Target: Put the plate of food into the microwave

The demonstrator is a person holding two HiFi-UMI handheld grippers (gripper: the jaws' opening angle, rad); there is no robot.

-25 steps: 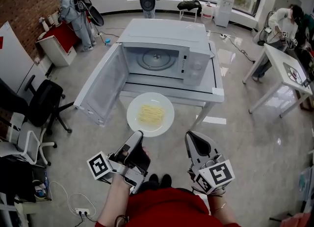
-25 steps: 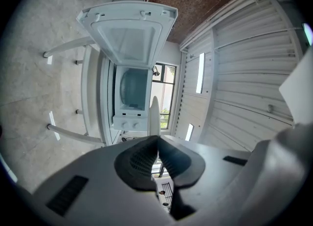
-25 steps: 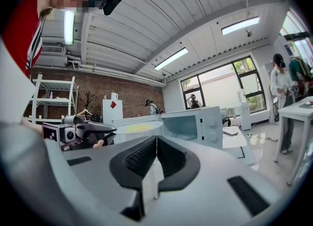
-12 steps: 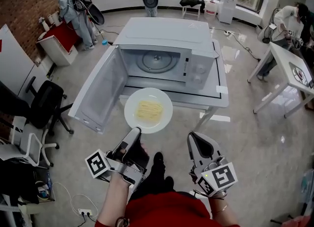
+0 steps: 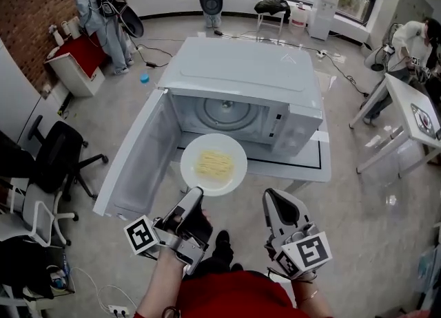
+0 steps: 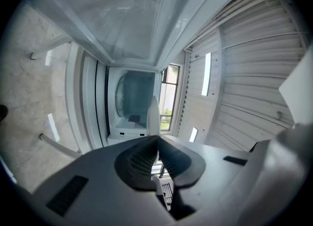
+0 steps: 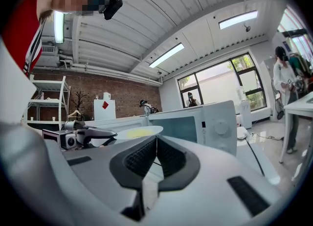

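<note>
A white plate [image 5: 213, 164] of yellow noodles hangs level in front of the open microwave [image 5: 241, 76]. My left gripper [image 5: 196, 190] is shut on the plate's near rim. In the left gripper view the plate [image 6: 153, 117] shows edge-on between the jaws of that gripper [image 6: 157, 137], with the microwave cavity [image 6: 131, 98] beyond. The microwave door [image 5: 138, 155] is swung wide to the left, and the turntable [image 5: 224, 112] inside is bare. My right gripper [image 5: 270, 194] stays low at the right, shut and holding nothing. The right gripper view shows its closed jaws [image 7: 156, 139], the plate [image 7: 139, 132] and the microwave [image 7: 195, 122].
The microwave stands on a white table [image 5: 313, 165]. A black office chair [image 5: 62, 151] is left of the open door. Another white table [image 5: 413, 110] stands at the right with a person beside it. People stand at the back left and the back centre.
The view has moved closer to the microwave. The plate, still held by my left gripper, now hangs nearer the open cavity. Both grippers keep their states.
</note>
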